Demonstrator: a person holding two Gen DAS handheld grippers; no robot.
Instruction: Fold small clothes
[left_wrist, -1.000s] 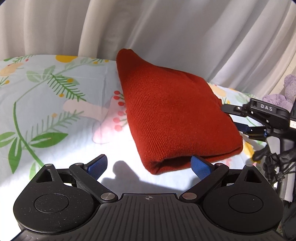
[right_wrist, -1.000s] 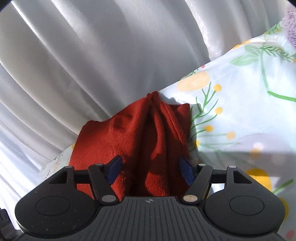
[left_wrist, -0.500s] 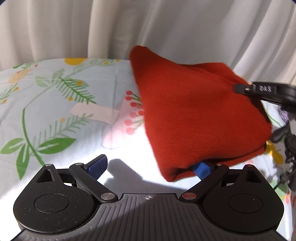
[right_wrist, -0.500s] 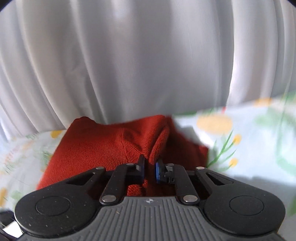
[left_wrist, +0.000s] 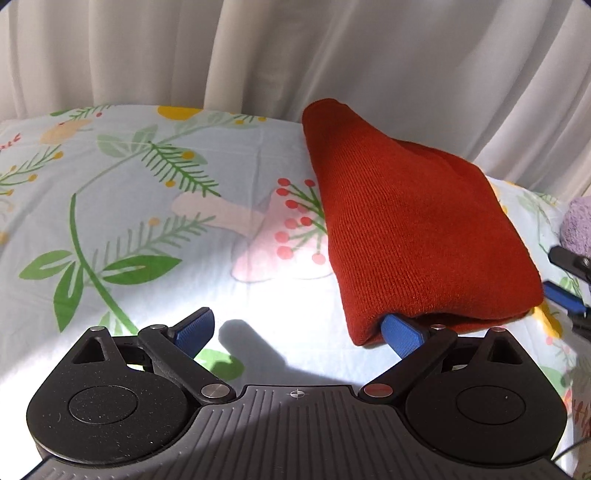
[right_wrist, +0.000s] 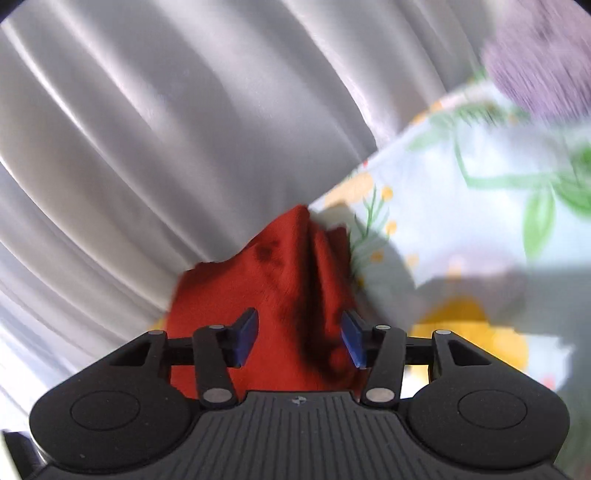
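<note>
A rust-red knitted garment (left_wrist: 417, 236) lies folded on the flower-print sheet (left_wrist: 147, 236), its near open edge facing my left gripper (left_wrist: 299, 332). That gripper is open wide and holds nothing. Its right blue pad (left_wrist: 402, 334) has its tip hidden at the garment's near edge. In the right wrist view the same garment (right_wrist: 280, 280) rises in a ridge between the pads of my right gripper (right_wrist: 299, 338). The jaws are opening and the pads stand clear of the cloth. The right gripper (left_wrist: 565, 291) also shows at the garment's right end in the left wrist view.
White curtains (left_wrist: 332, 55) hang right behind the bed's far edge. A purple plush thing (left_wrist: 578, 225) sits on the sheet to the right of the garment and shows blurred (right_wrist: 535, 74) at the top right of the right wrist view.
My right gripper closed on a raised fold of the red garment, then let go and drew back to the right. My left gripper stayed open at the garment's near edge.
</note>
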